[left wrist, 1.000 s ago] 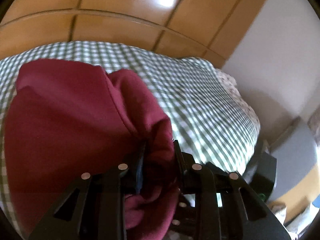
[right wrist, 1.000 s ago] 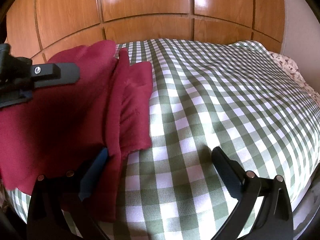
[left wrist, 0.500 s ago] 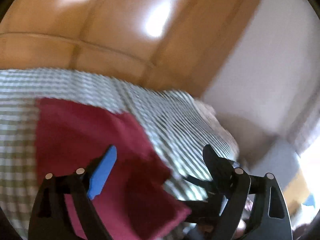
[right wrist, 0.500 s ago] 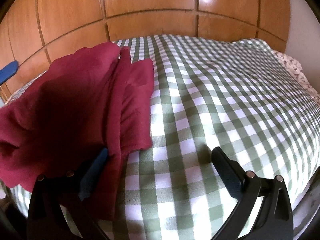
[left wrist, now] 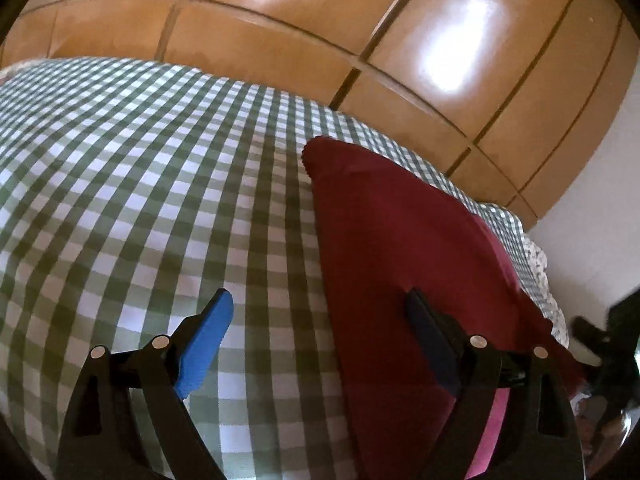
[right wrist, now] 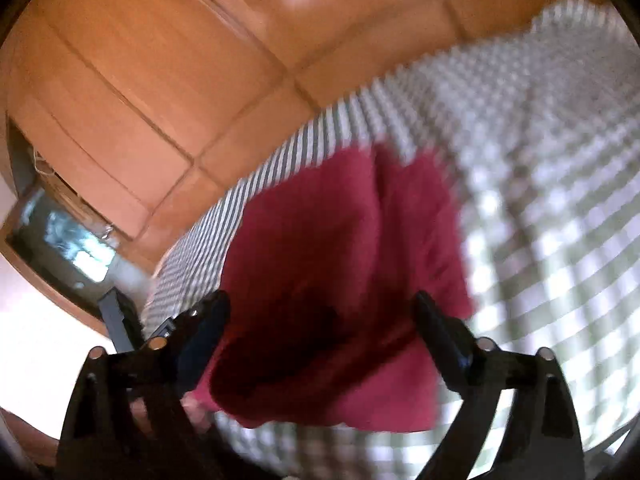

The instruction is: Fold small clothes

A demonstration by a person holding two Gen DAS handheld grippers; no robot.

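A bed covered by a green-and-white checked sheet (left wrist: 160,184) fills most of both wrist views, backed by a glossy panelled wooden headboard (left wrist: 280,20). On the sheet a dark red garment (left wrist: 392,248) is laid, already gathered into a narrower, layered shape with a lengthwise fold line seen in the right wrist view (right wrist: 352,240), which is blurred. One fold at least is judged to be done; the garment is not yet a compact bundle, so further folding and smoothing appear to be left. The left gripper (left wrist: 320,320) is held with its jaws wide apart and nothing between the pads, one blue finger over bare sheet, the other over the cloth's edge. The right gripper (right wrist: 320,316) is seen above the near end of the garment, its jaws closing, with red cloth framed between them but not yet pinched.
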